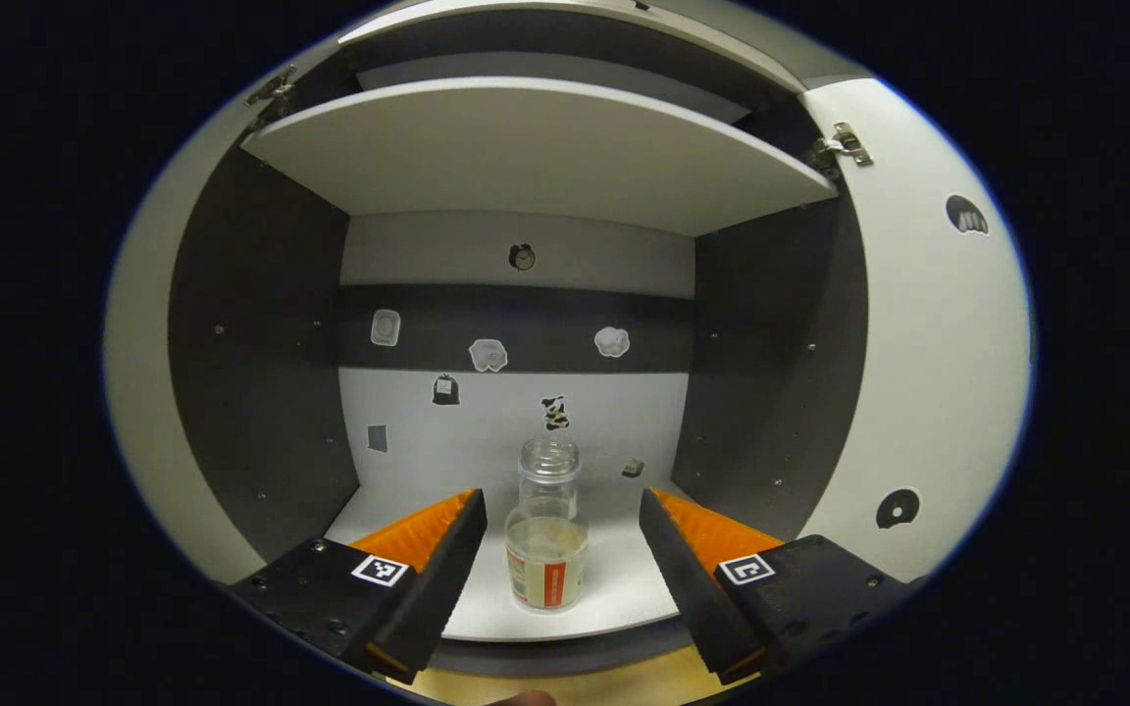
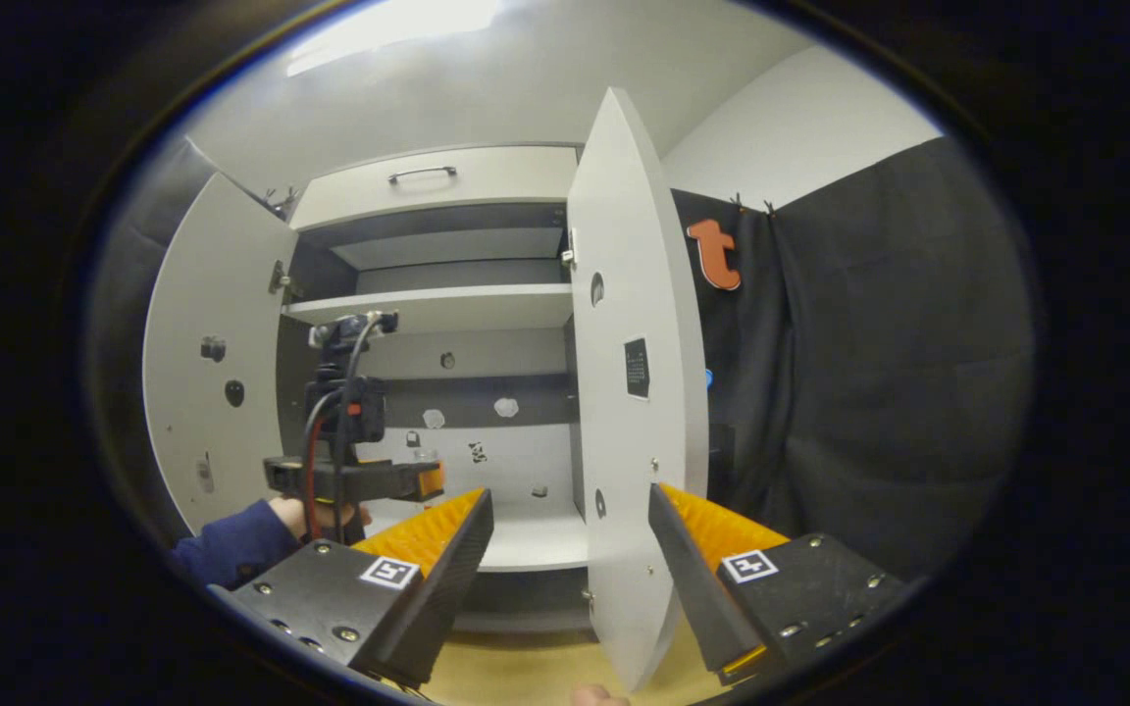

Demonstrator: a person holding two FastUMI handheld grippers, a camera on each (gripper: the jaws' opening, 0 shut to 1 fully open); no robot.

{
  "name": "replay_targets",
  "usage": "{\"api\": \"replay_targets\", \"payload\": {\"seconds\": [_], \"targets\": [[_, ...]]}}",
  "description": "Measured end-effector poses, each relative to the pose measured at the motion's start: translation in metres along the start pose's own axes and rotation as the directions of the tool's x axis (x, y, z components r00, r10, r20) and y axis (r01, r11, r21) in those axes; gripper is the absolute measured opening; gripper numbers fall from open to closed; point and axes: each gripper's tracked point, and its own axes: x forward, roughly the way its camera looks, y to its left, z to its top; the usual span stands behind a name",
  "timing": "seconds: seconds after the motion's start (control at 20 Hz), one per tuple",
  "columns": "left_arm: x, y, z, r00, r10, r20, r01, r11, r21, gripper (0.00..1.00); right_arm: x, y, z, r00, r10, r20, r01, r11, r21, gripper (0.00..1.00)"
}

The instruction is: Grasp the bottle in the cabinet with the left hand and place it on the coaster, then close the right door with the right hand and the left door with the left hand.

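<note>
Bottle (image 1: 547, 539) first: it stands upright on the cabinet's lower shelf (image 1: 624, 588), near the front edge, uncapped and with a little liquid in it. Your left hand-held gripper (image 1: 560, 549) is spread wide, one finger on either side of the bottle and neither touching it, so the grasp is not yet made. Your right hand-held gripper (image 2: 570, 549) is spread as well and holds nothing, its fingers straddling the edge of the right door (image 2: 629, 392), which stands open. The left door (image 2: 217, 363) is open too. By my reading, nothing is finished: the lift, the placing on the coaster and both door closings all remain.
</note>
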Motion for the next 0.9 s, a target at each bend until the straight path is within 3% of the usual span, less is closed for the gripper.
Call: {"api": "replay_targets", "payload": {"seconds": [0.2,0.4,0.5,0.55,0.7,0.9], "targets": [[0.03,0.006,-0.01,0.999,0.026,-0.029,-0.025,0.999,0.035,0.99,-0.003,-0.003,-0.001,1.0,-0.006,-0.005,0.006,1.0,0.006,0.99],[0.051,0.01,-0.023,0.997,0.046,-0.061,-0.044,0.998,0.048,0.99,-0.011,-0.012,-0.006,0.999,-0.027,-0.021,0.027,1.0,-0.003,0.96],[0.057,0.015,-0.029,0.995,0.066,-0.076,-0.061,0.996,0.062,0.89,-0.014,-0.014,-0.007,0.999,-0.032,-0.026,0.032,0.999,-0.008,0.96],[0.06,0.016,-0.026,0.996,0.069,-0.058,-0.065,0.996,0.063,0.72,-0.016,-0.016,-0.007,0.999,-0.034,-0.026,0.034,0.999,-0.01,0.93],[0.061,0.018,-0.024,0.996,0.075,-0.045,-0.072,0.996,0.061,0.67,-0.019,-0.021,-0.007,0.999,-0.04,-0.029,0.039,0.999,-0.015,0.99],[0.052,0.02,-0.017,0.997,0.08,-0.014,-0.079,0.995,0.069,0.45,-0.018,-0.024,-0.008,0.999,-0.036,-0.034,0.036,0.999,-0.005,0.96]]}}
